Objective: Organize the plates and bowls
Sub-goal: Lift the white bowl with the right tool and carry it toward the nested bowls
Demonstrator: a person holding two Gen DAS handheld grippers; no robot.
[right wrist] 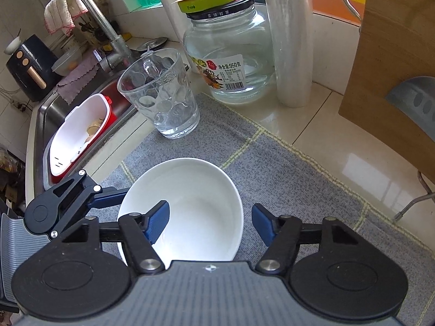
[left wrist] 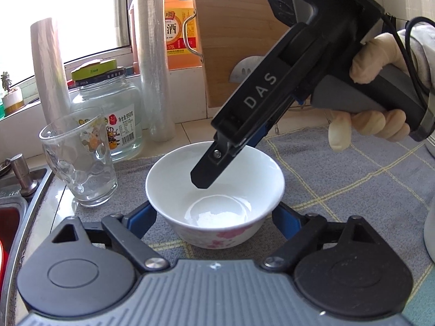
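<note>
White porcelain bowl with pink flowers (left wrist: 214,203), on grey checked cloth (left wrist: 339,168): between wide-open, empty left gripper (left wrist: 214,217); open right gripper (right wrist: 210,224) straddles its rim, best closed squarely before lifting.

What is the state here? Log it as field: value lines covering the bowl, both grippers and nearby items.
bowl: white ceramic bowl with pink flower print, upright, empty
surface: grey checked cloth mat
left gripper: open, fingers flank the bowl's lower sides
right gripper: open, straddles the rim, one finger inside, one outside
nearby: clear dimpled glass mug; clear glass jar with green lid
</note>
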